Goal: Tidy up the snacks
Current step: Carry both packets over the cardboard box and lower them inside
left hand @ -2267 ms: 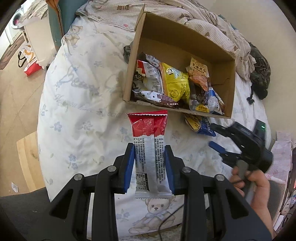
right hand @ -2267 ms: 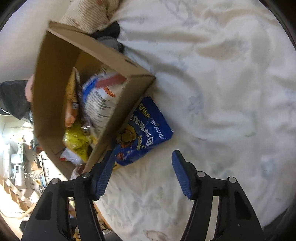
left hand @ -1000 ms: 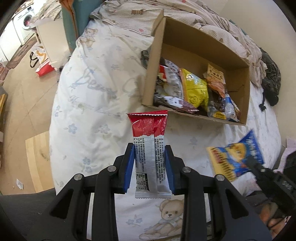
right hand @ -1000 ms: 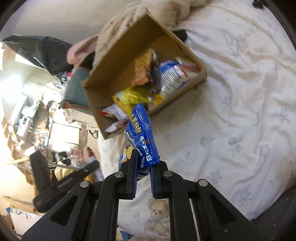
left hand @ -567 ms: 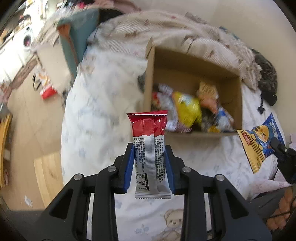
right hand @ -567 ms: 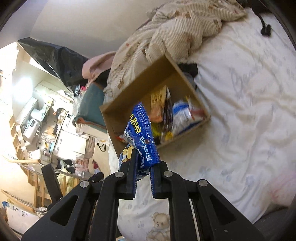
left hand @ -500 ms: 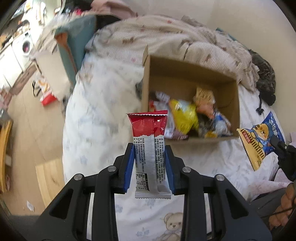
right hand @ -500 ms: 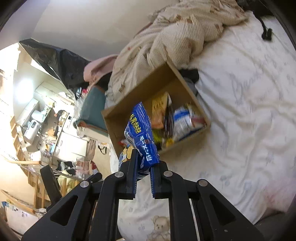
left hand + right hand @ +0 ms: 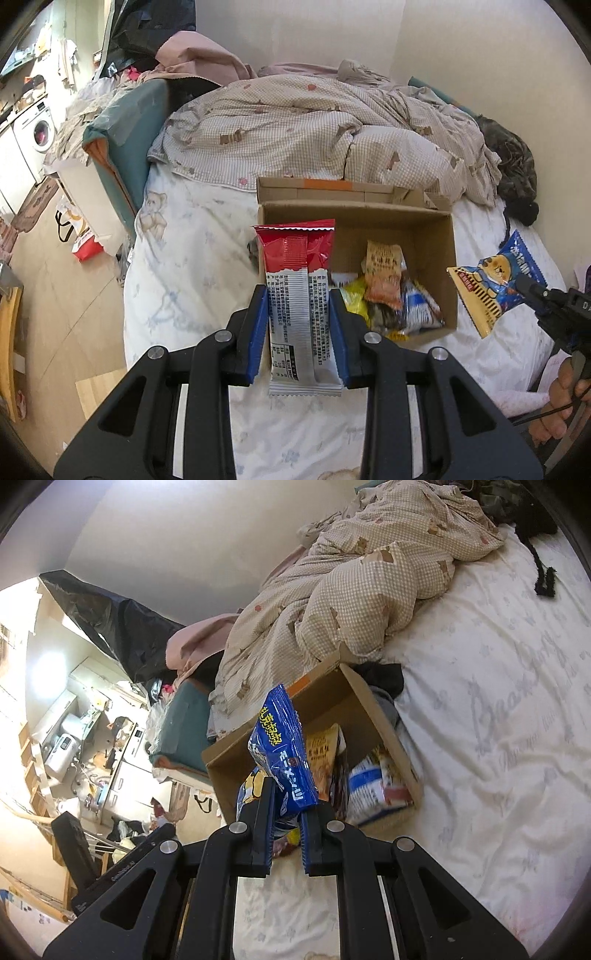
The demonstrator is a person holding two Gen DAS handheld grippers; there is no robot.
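My left gripper (image 9: 298, 317) is shut on a red and silver snack bar packet (image 9: 299, 295) held upright above the bed, in front of the open cardboard box (image 9: 452, 258). The box holds several snack packets, among them an orange one (image 9: 384, 273) and a yellow one (image 9: 354, 295). My right gripper (image 9: 287, 821) is shut on a blue snack bag (image 9: 282, 753) and holds it in the air near the box (image 9: 391, 734). The blue bag also shows at the right of the left wrist view (image 9: 496, 284), right of the box.
The box sits on a white printed bedsheet (image 9: 192, 288). A checked beige quilt (image 9: 314, 140) is bunched behind the box. Dark clothing (image 9: 513, 173) lies at the far right. A teal bed end (image 9: 129, 147) and the floor (image 9: 55, 295) lie to the left.
My right gripper closed on the blue bag that lay beside the box and lifted it. Both grippers have risen and tilted up, so the box looks farther and lower.
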